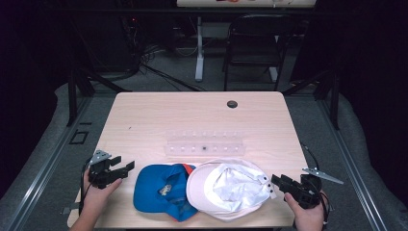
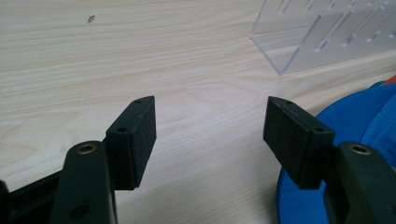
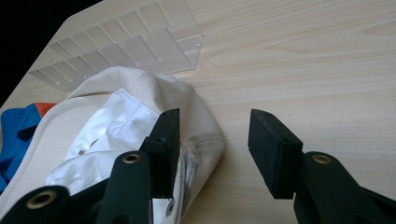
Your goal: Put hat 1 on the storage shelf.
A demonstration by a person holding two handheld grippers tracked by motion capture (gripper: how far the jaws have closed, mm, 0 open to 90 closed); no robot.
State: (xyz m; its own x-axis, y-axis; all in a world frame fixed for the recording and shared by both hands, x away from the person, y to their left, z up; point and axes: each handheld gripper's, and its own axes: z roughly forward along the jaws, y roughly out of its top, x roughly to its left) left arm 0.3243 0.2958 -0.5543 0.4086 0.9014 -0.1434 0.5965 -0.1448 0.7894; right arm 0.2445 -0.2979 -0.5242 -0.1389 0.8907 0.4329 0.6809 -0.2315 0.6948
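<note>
A blue cap [image 1: 159, 190] and a cream-white cap [image 1: 231, 190] lie upside down side by side near the table's front edge, with the white one overlapping the blue. My left gripper [image 1: 126, 166] rests open just left of the blue cap [image 2: 359, 112], with only bare wood between its pads [image 2: 210, 126]. At the white cap's right rim my right gripper [image 1: 275, 182] stands open. In the right gripper view one jaw is over the white cap's lining [image 3: 116, 121] and the other over the bare table, so the rim lies in the gap [image 3: 212, 135] without both pads pressing.
A clear acrylic slotted rack [image 1: 204, 144] sits behind the caps at mid-table, also visible as the rack [image 2: 327, 32] and the rack [image 3: 126, 46]. A cable hole [image 1: 232, 104] is at the table's back. A folding chair [image 1: 255, 43] stands beyond the table.
</note>
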